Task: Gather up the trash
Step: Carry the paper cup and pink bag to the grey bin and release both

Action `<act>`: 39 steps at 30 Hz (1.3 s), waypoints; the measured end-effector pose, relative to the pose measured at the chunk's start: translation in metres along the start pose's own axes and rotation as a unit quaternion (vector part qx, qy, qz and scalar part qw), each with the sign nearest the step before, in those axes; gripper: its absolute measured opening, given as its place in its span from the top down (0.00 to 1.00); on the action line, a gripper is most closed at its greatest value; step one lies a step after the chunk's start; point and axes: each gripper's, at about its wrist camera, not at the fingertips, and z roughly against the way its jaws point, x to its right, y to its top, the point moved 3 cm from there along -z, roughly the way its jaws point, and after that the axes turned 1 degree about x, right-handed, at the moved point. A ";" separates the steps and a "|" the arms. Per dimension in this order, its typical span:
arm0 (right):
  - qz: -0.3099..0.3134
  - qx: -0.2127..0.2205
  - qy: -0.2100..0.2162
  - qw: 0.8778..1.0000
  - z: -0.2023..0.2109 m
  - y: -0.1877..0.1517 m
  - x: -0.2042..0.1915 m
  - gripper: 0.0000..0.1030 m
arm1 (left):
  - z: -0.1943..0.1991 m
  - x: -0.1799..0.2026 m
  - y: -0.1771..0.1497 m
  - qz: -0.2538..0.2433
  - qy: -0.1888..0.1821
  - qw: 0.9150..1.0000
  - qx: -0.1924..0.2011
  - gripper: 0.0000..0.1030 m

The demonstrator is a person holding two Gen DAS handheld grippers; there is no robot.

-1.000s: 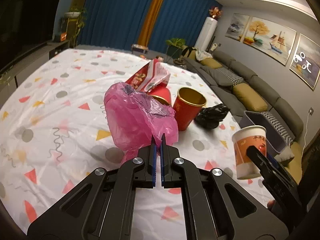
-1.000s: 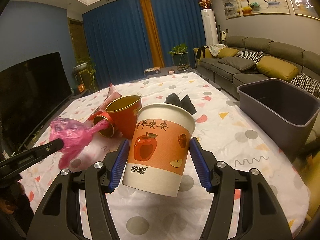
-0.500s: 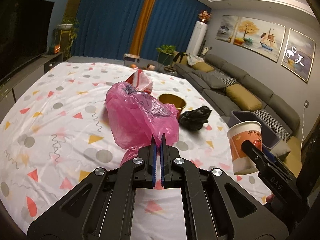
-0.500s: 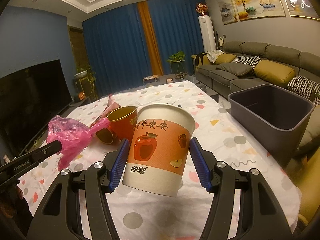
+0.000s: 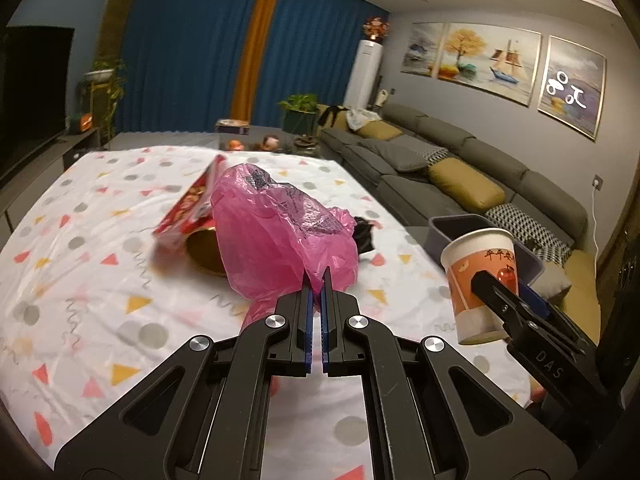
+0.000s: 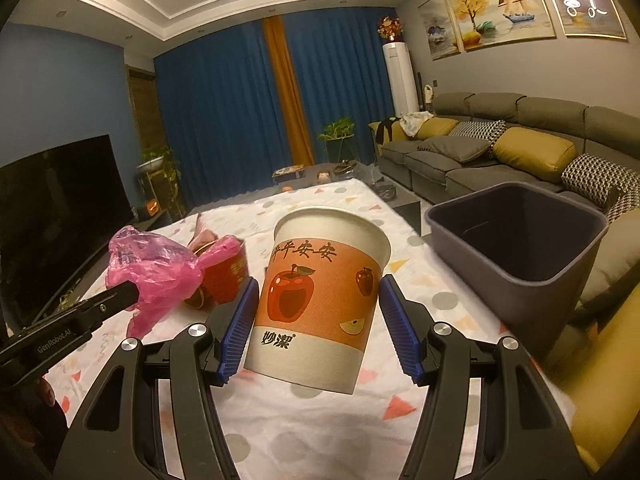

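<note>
My left gripper is shut on a crumpled pink plastic bag, held up above the patterned tablecloth. In the right wrist view the same pink bag hangs from the left gripper at the left. My right gripper is shut on a white and orange paper cup with apple drawings, lifted off the table and slightly tilted. That cup shows at the right of the left wrist view. A dark grey bin stands open-topped to the right of the cup.
On the table lie a red and gold tin, a red snack wrapper and a black crumpled bag, partly hidden behind the pink bag. A grey sofa runs along the right; a television stands left.
Both grippers have risen and shifted right with their loads. The bin now looms larger and closer in the right wrist view; the tin and wrapper have slid left behind the pink bag.
</note>
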 end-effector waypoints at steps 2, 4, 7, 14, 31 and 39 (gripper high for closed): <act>-0.001 0.006 -0.007 1.000 0.002 0.004 0.005 0.41 | -0.005 0.008 0.002 -0.007 -0.008 1.000 -0.001 0.98; -0.003 0.013 -0.017 1.000 0.004 0.010 0.014 0.41 | -0.012 0.020 0.005 -0.014 -0.022 1.000 -0.003 0.98; -0.004 0.024 -0.035 0.999 0.004 0.020 0.028 0.41 | -0.022 0.038 0.010 -0.026 -0.035 0.999 -0.003 0.98; -0.010 0.053 -0.082 0.995 0.005 0.043 0.073 0.41 | -0.048 0.089 0.026 -0.053 -0.080 0.995 -0.002 0.98; -0.041 0.063 -0.170 0.983 -0.015 0.054 0.170 0.41 | -0.148 0.202 0.035 -0.101 -0.155 0.982 -0.036 0.98; -0.065 0.051 -0.177 0.981 -0.027 0.049 0.194 0.41 | -0.176 0.222 0.026 -0.109 -0.168 0.978 -0.054 0.98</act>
